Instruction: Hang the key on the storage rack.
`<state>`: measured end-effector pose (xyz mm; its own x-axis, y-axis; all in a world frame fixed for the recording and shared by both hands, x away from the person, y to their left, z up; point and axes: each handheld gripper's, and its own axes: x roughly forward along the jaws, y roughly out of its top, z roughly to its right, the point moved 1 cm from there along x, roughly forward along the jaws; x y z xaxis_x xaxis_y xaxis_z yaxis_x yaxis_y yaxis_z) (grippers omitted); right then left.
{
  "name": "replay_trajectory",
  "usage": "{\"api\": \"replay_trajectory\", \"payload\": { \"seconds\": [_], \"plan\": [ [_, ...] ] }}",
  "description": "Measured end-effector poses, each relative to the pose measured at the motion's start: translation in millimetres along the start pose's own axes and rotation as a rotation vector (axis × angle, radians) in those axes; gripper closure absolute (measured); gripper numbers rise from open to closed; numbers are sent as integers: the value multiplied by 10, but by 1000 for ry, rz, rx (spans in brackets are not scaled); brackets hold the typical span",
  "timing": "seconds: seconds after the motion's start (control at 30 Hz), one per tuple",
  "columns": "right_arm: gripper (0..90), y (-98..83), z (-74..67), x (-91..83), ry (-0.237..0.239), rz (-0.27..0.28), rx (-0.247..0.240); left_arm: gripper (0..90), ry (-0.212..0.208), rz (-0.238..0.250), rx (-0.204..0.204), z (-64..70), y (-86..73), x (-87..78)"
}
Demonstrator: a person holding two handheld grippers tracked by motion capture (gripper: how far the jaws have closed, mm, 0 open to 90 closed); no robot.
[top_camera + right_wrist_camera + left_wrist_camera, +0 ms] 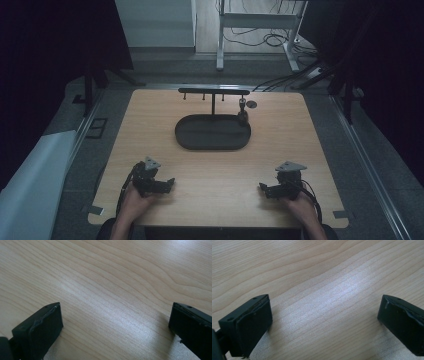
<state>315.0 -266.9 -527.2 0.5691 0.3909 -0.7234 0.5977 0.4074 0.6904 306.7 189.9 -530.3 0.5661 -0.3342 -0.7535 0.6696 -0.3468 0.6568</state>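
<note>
Both tongs rest released on the near worktop [300, 130], left tongs [167, 184] and right tongs [264, 190] with jaws spread over bare wood. The oval tray [212, 145] lies ahead, midway between them, long axis crosswise; the small dark item [243, 114] at its far right rim is nearer the right tongs.
</note>
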Motion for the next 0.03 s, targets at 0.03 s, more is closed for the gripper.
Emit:
{"api": "replay_trajectory", "payload": {
  "seconds": [0.03],
  "plan": [
    [0,-2,2,0,2,4,-2,0,2,3,-3,4,0,3]
  ]
}}
